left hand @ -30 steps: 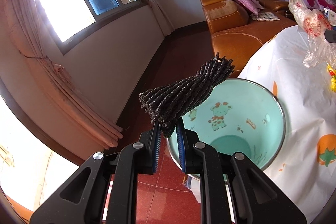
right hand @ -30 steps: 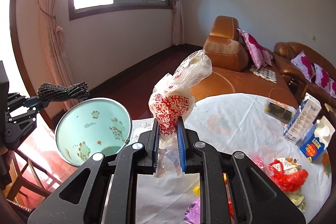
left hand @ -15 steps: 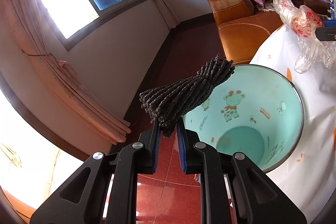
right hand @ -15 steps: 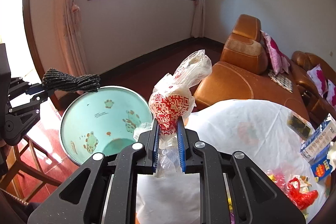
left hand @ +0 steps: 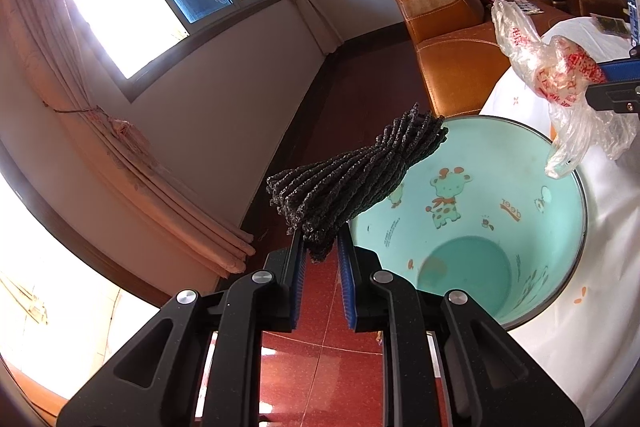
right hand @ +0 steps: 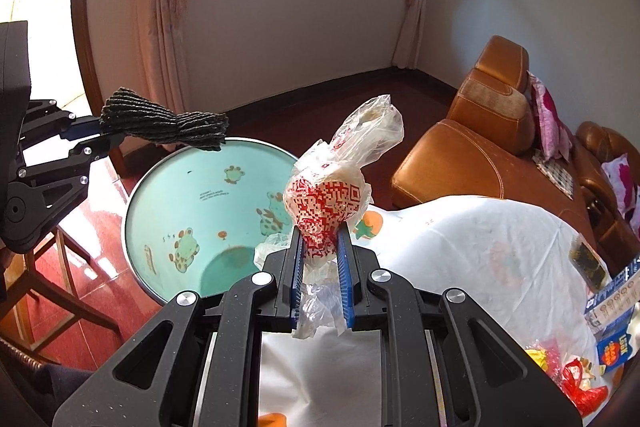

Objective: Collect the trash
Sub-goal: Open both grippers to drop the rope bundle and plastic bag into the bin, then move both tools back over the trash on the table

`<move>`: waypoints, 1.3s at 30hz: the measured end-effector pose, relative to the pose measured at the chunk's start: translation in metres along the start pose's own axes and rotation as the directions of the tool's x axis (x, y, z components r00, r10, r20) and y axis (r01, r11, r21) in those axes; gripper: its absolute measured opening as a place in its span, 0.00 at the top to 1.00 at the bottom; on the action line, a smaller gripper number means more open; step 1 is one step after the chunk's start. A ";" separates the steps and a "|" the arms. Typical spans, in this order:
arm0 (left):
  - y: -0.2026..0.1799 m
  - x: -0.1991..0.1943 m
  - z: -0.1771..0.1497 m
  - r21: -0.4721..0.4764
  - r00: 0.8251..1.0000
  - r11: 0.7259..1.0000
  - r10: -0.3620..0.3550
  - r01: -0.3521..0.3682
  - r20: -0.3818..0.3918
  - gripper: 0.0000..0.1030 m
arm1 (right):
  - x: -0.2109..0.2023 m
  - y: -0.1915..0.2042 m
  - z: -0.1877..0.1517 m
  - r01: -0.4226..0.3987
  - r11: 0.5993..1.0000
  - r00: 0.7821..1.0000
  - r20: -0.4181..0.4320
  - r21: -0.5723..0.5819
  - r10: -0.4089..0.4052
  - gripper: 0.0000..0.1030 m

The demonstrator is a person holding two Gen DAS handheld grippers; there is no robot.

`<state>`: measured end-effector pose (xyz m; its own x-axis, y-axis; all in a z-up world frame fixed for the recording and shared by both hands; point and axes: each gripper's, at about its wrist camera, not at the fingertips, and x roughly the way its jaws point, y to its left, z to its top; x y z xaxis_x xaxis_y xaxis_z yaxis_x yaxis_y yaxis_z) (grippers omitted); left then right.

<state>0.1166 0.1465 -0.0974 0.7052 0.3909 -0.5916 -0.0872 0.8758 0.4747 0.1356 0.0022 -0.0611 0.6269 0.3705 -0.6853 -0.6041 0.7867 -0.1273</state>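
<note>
1. Table [right hand: 460,227] has a thin white plastic cover with little orange fruit prints.
2. Far right side of it: a dark snack packet [right hand: 586,263], a blue-and-white carton [right hand: 612,301], and a pile of red and yellow wrappers [right hand: 576,383].
3. Floor [left hand: 320,347] is glossy red tile; the mint-green cartoon bin [right hand: 192,211] stands on it, right against the table edge.

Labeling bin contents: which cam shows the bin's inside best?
Left wrist: it looks down into the bin to the bare bottom; only the rope covers the near rim. Right wrist sees it more obliquely, the bag hiding one edge.
</note>
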 end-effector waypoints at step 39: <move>-0.088 -0.060 0.016 0.088 0.962 0.963 -0.263 0.256 0.074 0.36 | -0.172 -0.098 -0.096 0.252 0.901 0.951 0.079 0.354 -0.298 0.35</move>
<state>0.0932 0.0411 -0.0934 0.7533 0.1249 -0.6457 0.1585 0.9184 0.3624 0.0396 -0.1860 0.0003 0.8153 0.1575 -0.5572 -0.2119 0.9767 -0.0340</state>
